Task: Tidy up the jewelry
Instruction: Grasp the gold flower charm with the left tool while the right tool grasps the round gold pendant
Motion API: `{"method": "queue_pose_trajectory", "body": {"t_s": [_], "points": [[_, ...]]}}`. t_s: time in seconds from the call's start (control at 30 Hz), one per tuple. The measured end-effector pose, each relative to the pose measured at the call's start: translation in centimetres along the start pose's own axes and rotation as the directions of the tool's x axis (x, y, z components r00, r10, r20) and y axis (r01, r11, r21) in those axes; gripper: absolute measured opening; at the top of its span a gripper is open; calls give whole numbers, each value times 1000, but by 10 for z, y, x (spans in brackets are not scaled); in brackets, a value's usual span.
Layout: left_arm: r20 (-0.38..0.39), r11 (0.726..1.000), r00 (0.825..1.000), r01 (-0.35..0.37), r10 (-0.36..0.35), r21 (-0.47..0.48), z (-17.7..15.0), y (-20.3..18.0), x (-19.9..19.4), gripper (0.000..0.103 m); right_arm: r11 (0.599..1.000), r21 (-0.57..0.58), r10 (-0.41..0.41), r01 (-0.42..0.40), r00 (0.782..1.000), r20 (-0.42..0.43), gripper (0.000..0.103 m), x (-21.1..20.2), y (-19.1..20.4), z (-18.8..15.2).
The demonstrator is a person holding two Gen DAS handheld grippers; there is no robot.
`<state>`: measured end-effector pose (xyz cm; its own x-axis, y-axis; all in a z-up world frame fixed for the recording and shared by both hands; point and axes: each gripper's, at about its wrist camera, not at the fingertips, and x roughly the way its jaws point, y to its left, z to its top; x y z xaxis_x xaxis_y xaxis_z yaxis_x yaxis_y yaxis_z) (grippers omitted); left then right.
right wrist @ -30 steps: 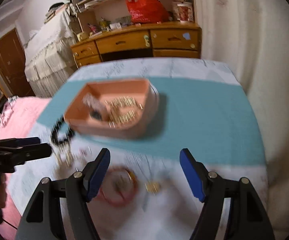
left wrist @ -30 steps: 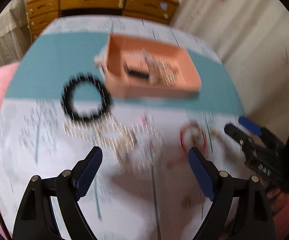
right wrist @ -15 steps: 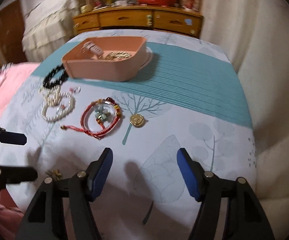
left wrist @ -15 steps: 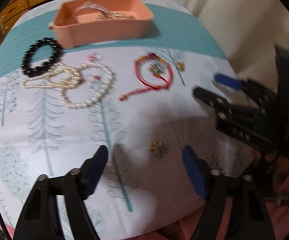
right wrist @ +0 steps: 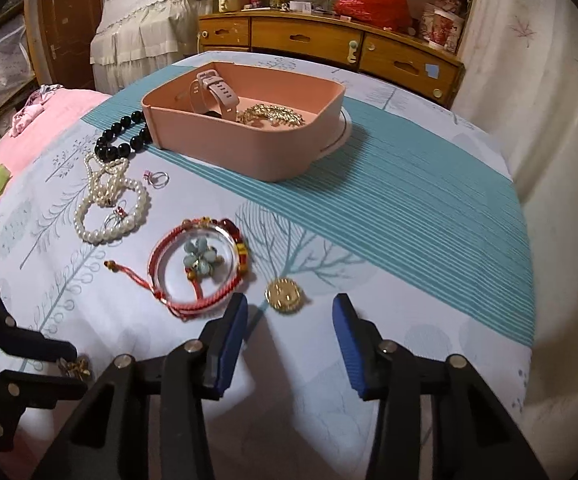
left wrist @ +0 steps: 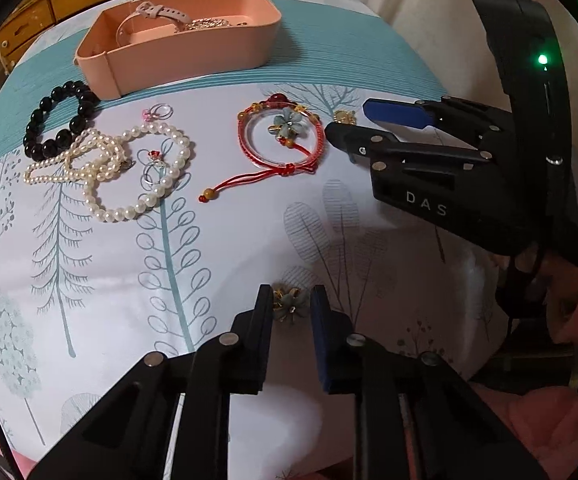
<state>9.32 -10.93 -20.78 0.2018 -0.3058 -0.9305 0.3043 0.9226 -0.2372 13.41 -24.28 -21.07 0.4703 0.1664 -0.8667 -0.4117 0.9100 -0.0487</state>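
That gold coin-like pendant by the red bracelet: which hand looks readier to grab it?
The right. Its open gripper points straight at the gold pendant, which lies just ahead between its fingers. The left gripper is busy, closed around a small flower charm farther away.

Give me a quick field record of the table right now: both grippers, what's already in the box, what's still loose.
left hand-held gripper: fingers closed around small green-and-gold flower brooch on the cloth
right hand-held gripper: open, round gold pendant lies between its fingertips
pink plastic box: holds pink strap watch and gold chain
loose on the tree-print cloth: black bead bracelet, white pearl strands, red cord bracelet, two silver rings
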Motion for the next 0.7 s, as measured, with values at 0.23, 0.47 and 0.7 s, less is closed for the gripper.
{"method": "queue_pose_trajectory", "body": {"t_s": [0.23, 0.47, 0.7], "points": [[10, 998, 1000, -27, 28, -48, 8, 9, -2, 17, 998, 51, 27, -27, 1000, -2, 20, 4, -7, 5], [85, 994, 993, -74, 81, -84, 40, 31, -29, 17, 993, 109, 54, -51, 998, -23, 20, 3, -11, 17], [246, 993, 966, -48, 74, -112, 94, 39, -70, 17, 964, 239, 110, -115, 993, 32, 20, -10, -20, 55]]}}
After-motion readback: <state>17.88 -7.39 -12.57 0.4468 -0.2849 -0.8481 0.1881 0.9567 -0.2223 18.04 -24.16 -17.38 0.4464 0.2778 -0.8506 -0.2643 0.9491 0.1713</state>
